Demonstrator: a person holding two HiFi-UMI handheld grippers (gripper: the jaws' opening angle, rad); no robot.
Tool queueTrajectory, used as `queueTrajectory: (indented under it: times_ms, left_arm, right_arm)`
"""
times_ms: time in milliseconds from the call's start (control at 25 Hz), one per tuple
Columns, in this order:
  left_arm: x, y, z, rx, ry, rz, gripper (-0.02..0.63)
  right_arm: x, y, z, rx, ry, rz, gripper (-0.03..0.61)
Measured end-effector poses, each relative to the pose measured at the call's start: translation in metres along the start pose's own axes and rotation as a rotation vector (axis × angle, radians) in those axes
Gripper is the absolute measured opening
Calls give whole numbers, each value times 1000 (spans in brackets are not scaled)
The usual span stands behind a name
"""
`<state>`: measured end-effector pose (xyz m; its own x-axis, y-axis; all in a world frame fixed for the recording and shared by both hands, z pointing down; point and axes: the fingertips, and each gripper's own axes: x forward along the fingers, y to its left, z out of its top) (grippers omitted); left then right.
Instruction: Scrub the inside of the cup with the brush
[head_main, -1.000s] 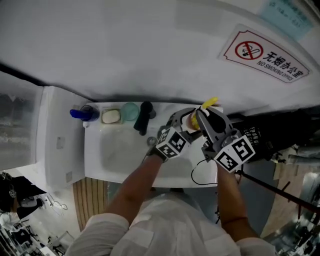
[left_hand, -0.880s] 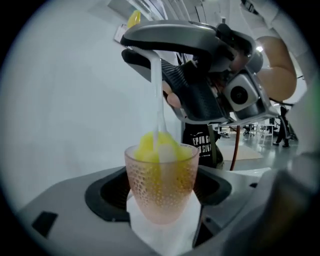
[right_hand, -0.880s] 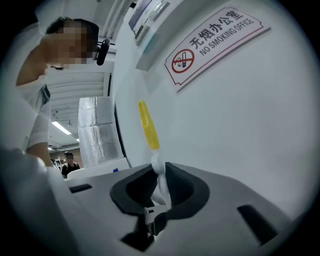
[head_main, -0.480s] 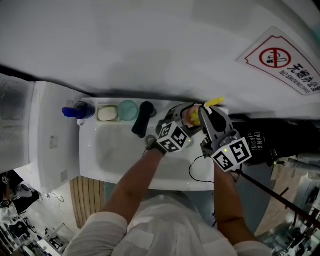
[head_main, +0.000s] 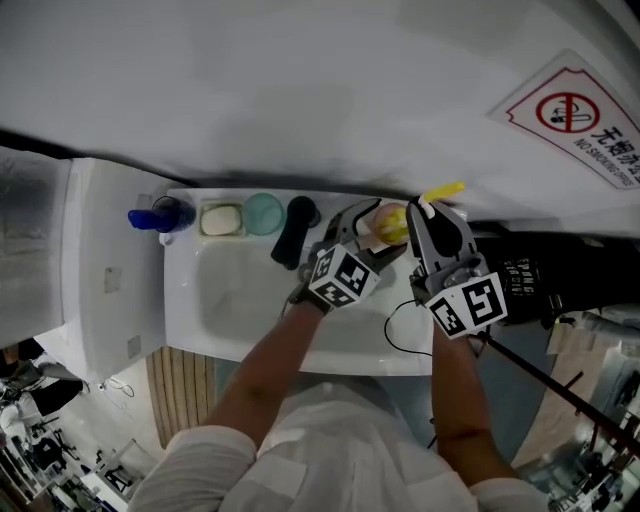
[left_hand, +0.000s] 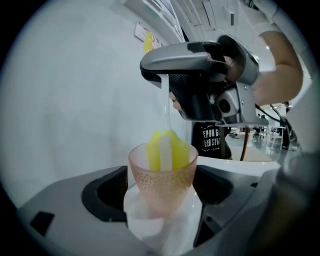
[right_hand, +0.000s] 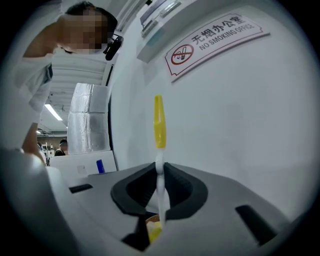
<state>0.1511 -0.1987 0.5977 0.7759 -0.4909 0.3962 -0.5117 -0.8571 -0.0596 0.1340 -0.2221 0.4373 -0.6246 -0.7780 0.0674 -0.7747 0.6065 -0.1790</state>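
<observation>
A pink textured cup (left_hand: 162, 185) stands upright between the jaws of my left gripper (left_hand: 162, 195), which is shut on it. A brush with a yellow head (left_hand: 168, 150) sits inside the cup. Its white stem with a yellow end (right_hand: 159, 122) rises through the jaws of my right gripper (right_hand: 160, 187), which is shut on it. In the head view the cup (head_main: 390, 222) is over the sink's back right corner, with the left gripper (head_main: 365, 228) on its left and the right gripper (head_main: 424, 215) on its right. The brush's yellow end (head_main: 445, 190) points toward the wall.
The white sink (head_main: 240, 300) holds a black faucet (head_main: 292, 230), a teal cup (head_main: 262, 213), a soap dish (head_main: 222, 219) and a blue bottle (head_main: 160, 217) along its back edge. A white wall with a no-smoking sign (head_main: 585, 120) rises behind. A black cable (head_main: 398, 335) hangs at the sink's front.
Both grippers keep their hold. The brush's yellow end has shifted a little up and to the right, and the head view has swung slightly.
</observation>
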Motion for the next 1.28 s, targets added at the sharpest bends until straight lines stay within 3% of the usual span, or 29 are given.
queueTrajectory:
  times_ms: [360, 840, 1280]
  left_arm:
    - [-27, 2, 5, -64, 6, 64, 371]
    - [-63, -8, 10, -130, 13, 109, 371]
    - [-91, -30, -1, -387, 70, 181, 370]
  right_arm:
    - [-7, 16, 26, -58, -33, 3, 37]
    - [-34, 36, 83, -75, -151, -4, 37]
    - [-67, 62, 124, -105, -230, 23, 37]
